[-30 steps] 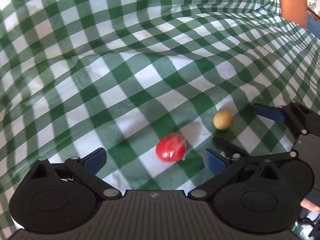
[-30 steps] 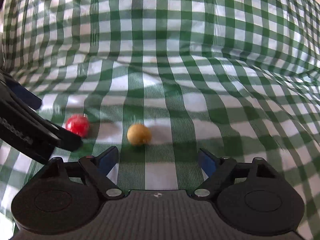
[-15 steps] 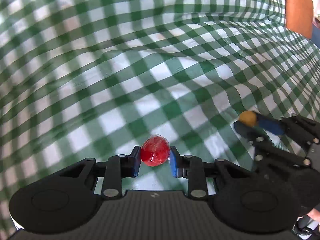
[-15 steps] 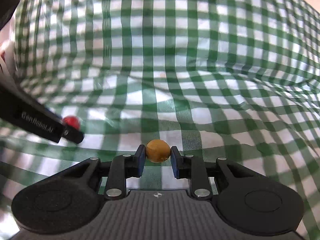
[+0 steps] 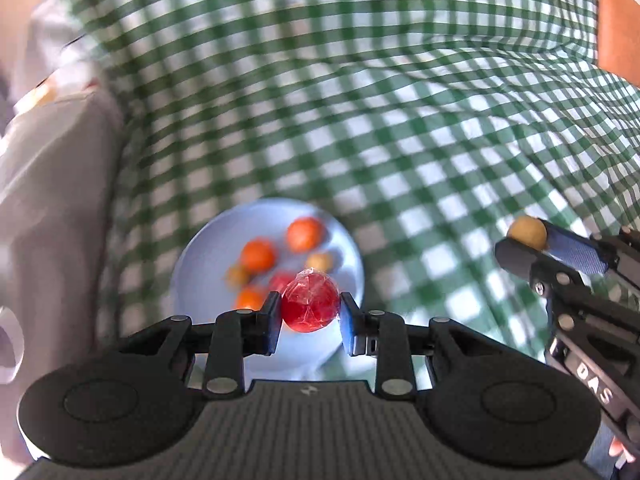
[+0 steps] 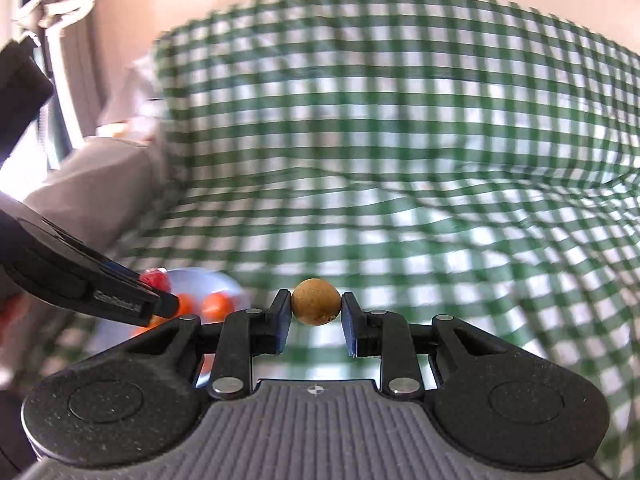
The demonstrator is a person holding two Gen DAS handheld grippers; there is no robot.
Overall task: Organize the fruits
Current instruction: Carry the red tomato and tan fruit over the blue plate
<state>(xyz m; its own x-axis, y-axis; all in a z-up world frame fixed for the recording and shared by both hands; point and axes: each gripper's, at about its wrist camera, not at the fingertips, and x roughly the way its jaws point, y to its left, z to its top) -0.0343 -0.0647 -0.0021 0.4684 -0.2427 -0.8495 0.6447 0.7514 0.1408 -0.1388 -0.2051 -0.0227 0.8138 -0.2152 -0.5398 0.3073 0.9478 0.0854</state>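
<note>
My left gripper (image 5: pixel 309 307) is shut on a red fruit wrapped in clear film (image 5: pixel 310 302) and holds it above the near part of a pale blue plate (image 5: pixel 200 256). The plate holds several orange and small tan fruits (image 5: pixel 258 255). My right gripper (image 6: pixel 316 307) is shut on a small tan round fruit (image 6: pixel 316 301), held in the air to the right of the plate (image 6: pixel 228 282). The tan fruit also shows in the left wrist view (image 5: pixel 526 232), and the red fruit in the right wrist view (image 6: pixel 154 279).
A green and white checked cloth (image 5: pixel 400 100) covers the table and lies in folds. A grey cushioned seat (image 5: pixel 52 184) stands at the table's left edge. An orange-brown panel (image 5: pixel 618 24) is at the far right.
Both grippers closed on their fruits, lifted them off the cloth and carried them left. The blue plate with fruits has come into view under the left gripper.
</note>
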